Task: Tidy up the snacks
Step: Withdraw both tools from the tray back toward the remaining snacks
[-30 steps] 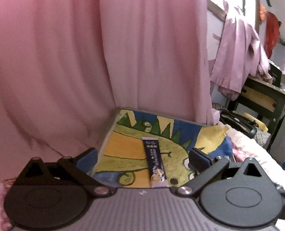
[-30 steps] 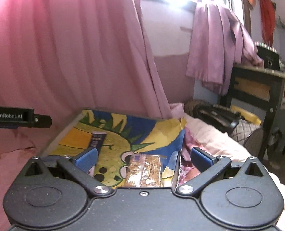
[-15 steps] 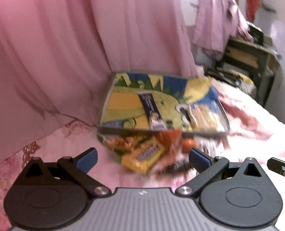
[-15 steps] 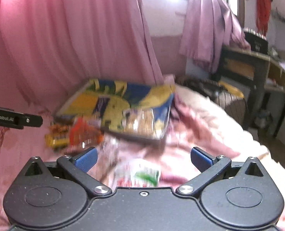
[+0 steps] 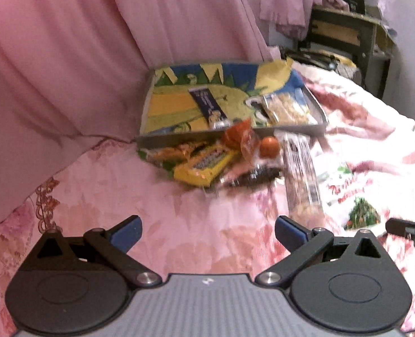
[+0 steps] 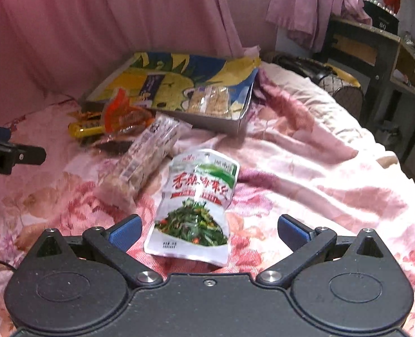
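A dinosaur-print tray [image 5: 162,112] [image 6: 236,125] lies on the pink floral bed by the curtain. It holds a dark blue bar [image 5: 207,105] and a clear cracker pack [image 5: 287,106] [image 6: 210,99]. In front of it lies a pile of snacks: a yellow pack [image 5: 204,165] [image 6: 88,129], an orange wrapper [image 5: 239,134] [image 6: 123,112], a long clear pack [image 5: 301,174] [image 6: 148,154]. A white-green pouch [image 6: 196,205] [image 5: 356,199] lies between my right gripper's [image 6: 207,231] open fingers. My left gripper [image 5: 208,231] is open and empty, short of the pile.
A pink curtain [image 5: 95,42] hangs behind the tray. A dark wooden desk [image 6: 375,56] with hanging clothes stands at the right, and a black bag [image 6: 305,67] lies beside the bed. The other gripper [image 5: 412,238] shows at the left view's right edge.
Both grippers have pulled back from the tray and tilted down. The snack pile and the white-green pouch have come into view; the pouch now lies between my right fingers.
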Tool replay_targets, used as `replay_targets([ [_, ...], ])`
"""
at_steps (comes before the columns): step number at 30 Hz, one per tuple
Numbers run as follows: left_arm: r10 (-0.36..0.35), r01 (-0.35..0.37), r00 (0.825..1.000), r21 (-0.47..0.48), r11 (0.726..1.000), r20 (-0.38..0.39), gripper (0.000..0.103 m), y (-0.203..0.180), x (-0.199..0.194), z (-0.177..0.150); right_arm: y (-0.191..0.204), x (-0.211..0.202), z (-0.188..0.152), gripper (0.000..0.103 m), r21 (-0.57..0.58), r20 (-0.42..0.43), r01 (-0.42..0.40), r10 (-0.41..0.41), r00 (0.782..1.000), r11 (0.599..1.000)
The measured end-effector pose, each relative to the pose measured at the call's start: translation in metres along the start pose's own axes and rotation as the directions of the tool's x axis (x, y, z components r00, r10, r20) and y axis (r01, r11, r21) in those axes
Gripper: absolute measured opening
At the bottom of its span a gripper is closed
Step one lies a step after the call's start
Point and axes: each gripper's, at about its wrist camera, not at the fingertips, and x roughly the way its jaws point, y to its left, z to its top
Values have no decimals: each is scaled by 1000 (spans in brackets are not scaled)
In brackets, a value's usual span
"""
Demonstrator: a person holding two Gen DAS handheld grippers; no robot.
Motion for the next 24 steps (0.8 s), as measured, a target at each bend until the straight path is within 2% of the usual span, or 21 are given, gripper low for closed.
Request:
replay_targets([
  [12, -22, 24, 999, 52, 998, -48, 103, -12, 10, -8, 2, 9, 1, 102, -13, -20, -28, 28, 999, 1000],
  [20, -100, 101, 994, 32, 994, -52, 103, -32, 31, 13, 1, 24, 3, 102, -21, -29, -18, 17, 999, 1000],
  [24, -134, 137, 990, 71, 988, -46, 103, -49, 45, 22, 3, 33, 5, 102, -30, -38, -21, 20, 999, 999],
])
